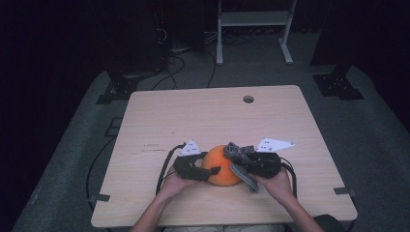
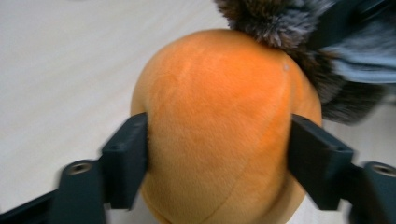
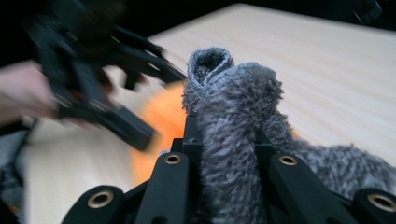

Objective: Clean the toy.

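The left tool (image 2: pixel 217 158) has its black, blocky jaws pressed on either flank of a round, short-napped orange plush (image 2: pixel 219 135). The right tool (image 3: pixel 224 154) is clamped on a fold of fuzzy grey knit (image 3: pixel 233 140) that drapes over the plush's top. Both meet at the near middle of the pale wood-grain bench (image 1: pixel 193 116).
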The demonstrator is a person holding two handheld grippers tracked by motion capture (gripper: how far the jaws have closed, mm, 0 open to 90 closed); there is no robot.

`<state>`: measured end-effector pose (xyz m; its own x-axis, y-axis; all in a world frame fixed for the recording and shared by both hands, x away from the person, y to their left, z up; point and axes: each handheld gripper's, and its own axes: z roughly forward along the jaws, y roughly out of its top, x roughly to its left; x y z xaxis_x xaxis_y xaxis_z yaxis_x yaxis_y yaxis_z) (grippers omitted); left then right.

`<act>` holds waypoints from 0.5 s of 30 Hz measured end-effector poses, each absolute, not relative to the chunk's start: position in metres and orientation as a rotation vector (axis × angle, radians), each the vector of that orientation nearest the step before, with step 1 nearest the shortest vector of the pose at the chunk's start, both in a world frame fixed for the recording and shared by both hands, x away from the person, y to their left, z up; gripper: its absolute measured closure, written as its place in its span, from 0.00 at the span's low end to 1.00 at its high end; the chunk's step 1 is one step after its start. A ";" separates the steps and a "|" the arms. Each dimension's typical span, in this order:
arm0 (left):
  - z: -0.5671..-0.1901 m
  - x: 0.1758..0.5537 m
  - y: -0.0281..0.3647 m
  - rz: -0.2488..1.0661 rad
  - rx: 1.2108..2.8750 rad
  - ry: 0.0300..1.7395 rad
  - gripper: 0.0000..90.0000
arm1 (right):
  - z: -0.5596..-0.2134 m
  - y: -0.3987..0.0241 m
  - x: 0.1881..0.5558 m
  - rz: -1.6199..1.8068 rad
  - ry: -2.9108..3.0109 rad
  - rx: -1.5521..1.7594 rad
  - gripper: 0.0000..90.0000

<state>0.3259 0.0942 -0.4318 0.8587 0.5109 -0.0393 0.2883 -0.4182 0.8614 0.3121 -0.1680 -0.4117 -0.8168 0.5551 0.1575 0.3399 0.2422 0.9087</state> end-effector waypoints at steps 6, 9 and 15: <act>-0.426 0.321 0.094 0.286 2.024 0.545 0.29 | -0.414 -0.173 0.314 1.581 2.290 0.859 0.84; -0.432 0.331 0.098 0.202 2.021 0.630 0.14 | -0.420 -0.178 0.316 1.548 2.306 0.900 0.84; -0.428 0.324 0.091 0.301 2.018 0.588 0.34 | -0.404 -0.163 0.303 1.590 2.273 0.770 0.84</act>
